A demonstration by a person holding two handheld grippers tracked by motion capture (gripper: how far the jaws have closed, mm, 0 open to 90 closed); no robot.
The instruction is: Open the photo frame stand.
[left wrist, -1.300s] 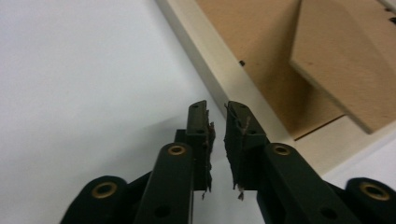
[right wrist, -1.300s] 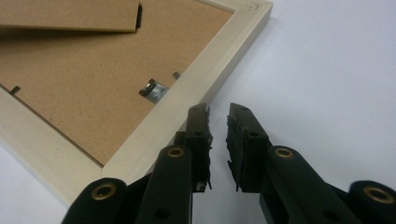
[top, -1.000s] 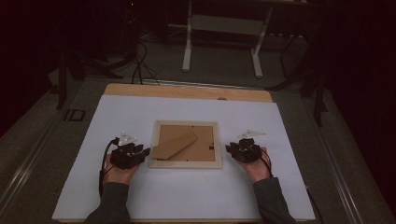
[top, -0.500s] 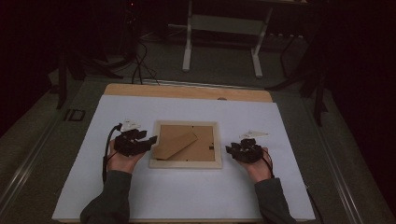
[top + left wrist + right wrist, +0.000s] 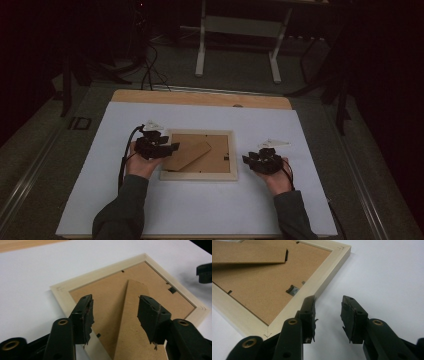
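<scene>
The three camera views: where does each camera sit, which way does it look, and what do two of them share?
High view: above the person's side of the table, looking forward and down; forearms, hands, left gripper and right gripper show.
Left gripper view: rides the left gripper, looking between its open jaws at the picture frame, lying back up, and its stand flap.
Right gripper view: rides the right gripper, open jaws beside the frame's corner.
Shared: all three show the frame's brown back.

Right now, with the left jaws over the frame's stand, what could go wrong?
1. The left gripper, jaws just opened wider and empty, straddles the easel stand; closing crooked could bend the thin board.
2. The right gripper sits beside the picture frame, not holding it, so a pull could slide the frame across the white sheet.
</scene>
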